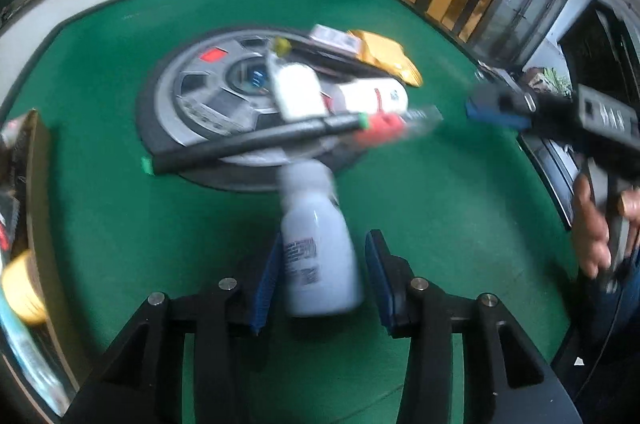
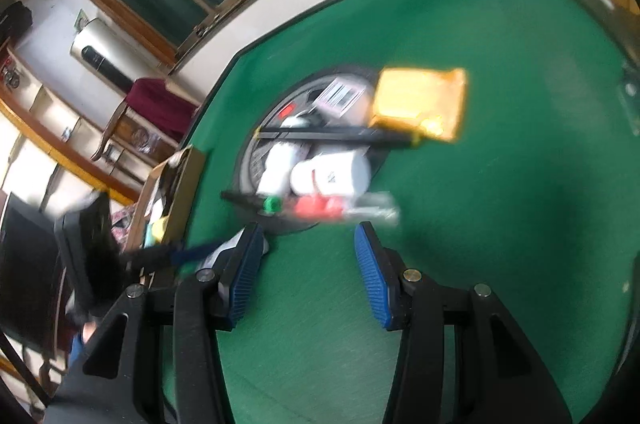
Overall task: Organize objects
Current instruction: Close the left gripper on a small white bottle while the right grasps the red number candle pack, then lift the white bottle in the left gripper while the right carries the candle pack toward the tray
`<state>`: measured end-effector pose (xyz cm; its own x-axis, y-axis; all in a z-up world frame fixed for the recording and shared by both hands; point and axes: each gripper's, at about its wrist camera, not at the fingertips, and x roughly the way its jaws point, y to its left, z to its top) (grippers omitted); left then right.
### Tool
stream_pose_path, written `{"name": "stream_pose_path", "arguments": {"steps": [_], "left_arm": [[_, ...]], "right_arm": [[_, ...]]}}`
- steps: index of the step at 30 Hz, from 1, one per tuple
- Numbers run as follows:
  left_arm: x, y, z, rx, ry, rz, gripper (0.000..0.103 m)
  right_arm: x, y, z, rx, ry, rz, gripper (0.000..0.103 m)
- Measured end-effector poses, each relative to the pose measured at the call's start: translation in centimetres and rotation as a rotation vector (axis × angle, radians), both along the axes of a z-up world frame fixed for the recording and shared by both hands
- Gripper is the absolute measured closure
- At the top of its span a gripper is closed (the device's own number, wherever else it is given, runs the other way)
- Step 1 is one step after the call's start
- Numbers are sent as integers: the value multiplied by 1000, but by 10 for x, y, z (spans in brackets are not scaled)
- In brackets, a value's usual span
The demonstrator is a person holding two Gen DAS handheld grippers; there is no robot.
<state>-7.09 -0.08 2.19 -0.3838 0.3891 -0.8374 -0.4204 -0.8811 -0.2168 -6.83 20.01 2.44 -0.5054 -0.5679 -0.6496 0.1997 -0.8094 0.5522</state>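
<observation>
White plastic bottle [image 1: 318,248] sits between my open left tool [image 1: 320,280]; it looks light and slippery, so I grab its middle. My right tool [image 2: 306,272] is open, empty.

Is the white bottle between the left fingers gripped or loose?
Cannot tell for sure. The bottle touches one blue pad of the left gripper; a gap shows at the other pad. Blurred.
</observation>
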Motion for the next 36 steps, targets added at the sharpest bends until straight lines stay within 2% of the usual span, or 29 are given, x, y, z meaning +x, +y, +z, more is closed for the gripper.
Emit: {"name": "stream_pose_path", "arguments": {"steps": [2,5,8,13,16,18,20,23,25,28,31,33,34,35,36], "left_arm": [[5,12,-1,-22,12,3,64],[6,23,-2,-94,39,68,64],[3,23,0,-56,19,119,64],[5,15,0,-27,15,182,64],[7,13,0,-9,29,201,64],[5,12,0,2,36,206,64],[3,15,-1,-15,49,197,64],[4,23,-2,-66,84,178,64],[6,27,-3,-99,109,165,61],[4,29,-5,-84,123,149,52],[6,30,-6,-88,139,147,52],[6,30,-6,-92,146,147,53],[6,30,-5,-105,153,161,64],[5,30,-6,-125,162,175,74],[5,29,-6,-129,164,181,74]], "right_arm": [[-6,8,2,44,25,-34,57],[-19,11,-3,88,23,-43,57],[-35,-2,-12,108,-3,30,57],[-56,-31,-25,220,31,102,56],[-48,-40,-28,198,2,204,56],[-33,-53,-23,260,44,285,56],[-22,-64,-21,349,103,292,56],[-16,-73,-27,427,117,336,57],[-13,-71,-28,440,124,371,57],[-13,-67,-34,438,94,434,52],[-2,-67,-35,475,137,457,51],[5,-73,-36,569,158,440,62],[5,-74,-35,588,151,430,73],[4,-73,-34,580,131,416,79],[3,-73,-34,582,120,403,79]]}}
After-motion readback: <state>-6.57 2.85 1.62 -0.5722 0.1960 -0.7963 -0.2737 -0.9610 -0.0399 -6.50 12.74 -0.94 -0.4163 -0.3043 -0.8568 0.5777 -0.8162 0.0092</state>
